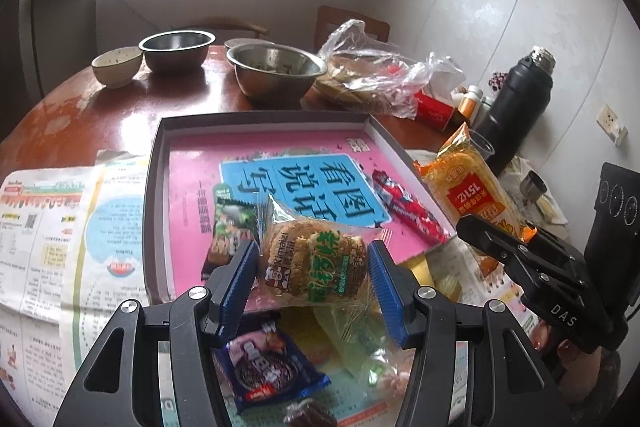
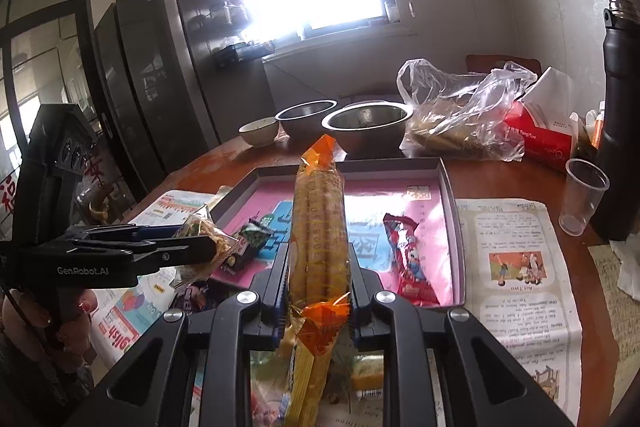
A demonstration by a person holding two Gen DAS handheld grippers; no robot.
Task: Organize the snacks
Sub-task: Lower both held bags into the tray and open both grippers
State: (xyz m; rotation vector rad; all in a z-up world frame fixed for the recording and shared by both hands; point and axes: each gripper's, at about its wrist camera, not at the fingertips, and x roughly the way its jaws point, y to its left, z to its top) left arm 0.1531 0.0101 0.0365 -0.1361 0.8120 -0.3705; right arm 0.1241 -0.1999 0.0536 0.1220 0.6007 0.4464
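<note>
**Both claws loaded, tray partly filled**

The left claw [image 1: 312, 267] grips a rice cake pack [image 1: 316, 263] between its blue pads, jaws about half wide. The right claw [image 2: 318, 291] is pinched narrow on an orange biscuit pack [image 2: 318, 227], which stands on edge and pokes forward past the fingers.

Just ahead of both claws lies the tray [image 2: 450, 195], lined with a pink book. Two snacks already sit in it: a green packet [image 1: 232, 223] ahead-left of the left claw, and a red packet [image 2: 408, 259] ahead-right of the right claw. The middle and far half of the tray look bare.

Below the left claw, loose snacks remain on the newspaper: a purple cookie pack [image 1: 268, 359], a yellowish wrapper and a dark sweet. So I judge the job under halfway.

The tray's raised rim must be cleared on entry. Beyond it, steel bowls [image 2: 368, 127] and a plastic bag [image 2: 460, 119] crowd the bench; a cup [image 2: 582, 195] stands far right. The claws are close beside each other.
</note>
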